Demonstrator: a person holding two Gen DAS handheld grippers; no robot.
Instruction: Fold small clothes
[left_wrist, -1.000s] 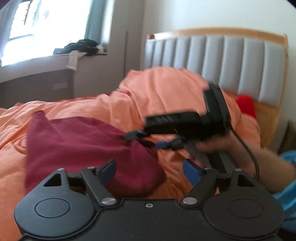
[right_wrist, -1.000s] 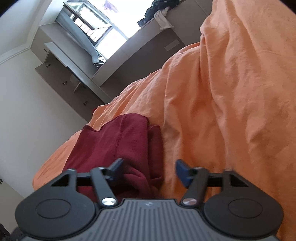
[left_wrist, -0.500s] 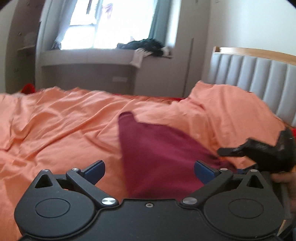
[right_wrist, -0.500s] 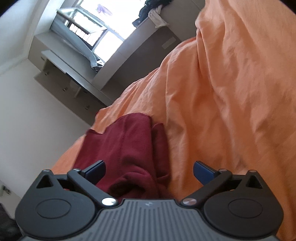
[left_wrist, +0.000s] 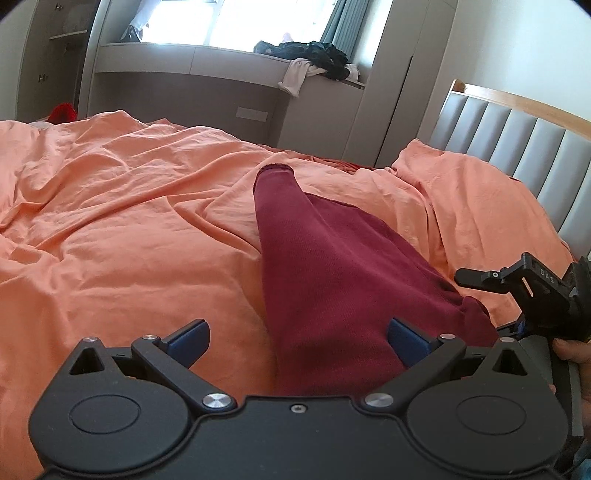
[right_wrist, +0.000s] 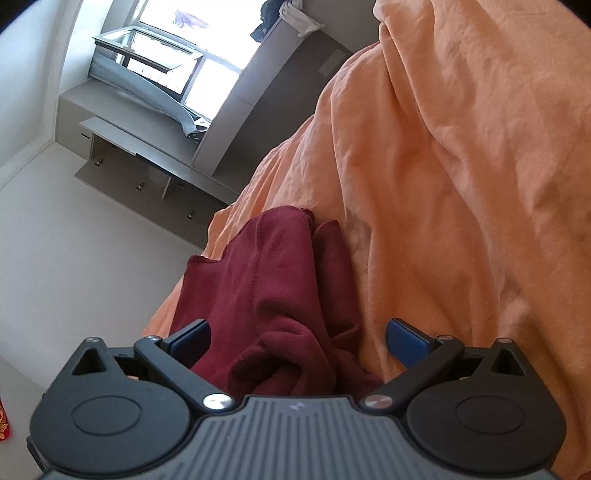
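- A dark red knitted garment (left_wrist: 332, 266) lies lengthwise on the rumpled orange bedsheet (left_wrist: 110, 229), nearer the grey padded headboard (left_wrist: 517, 147), one narrow end reaching toward the bed's far edge
- The left gripper (left_wrist: 297, 338) hovers over the garment's near end, jaws spread wide and empty, seemingly lined up to take hold of an edge
- The right gripper (right_wrist: 297, 338), also agape and holding nothing, straddles bunched folds (right_wrist: 295, 365) that need smoothing before a fold
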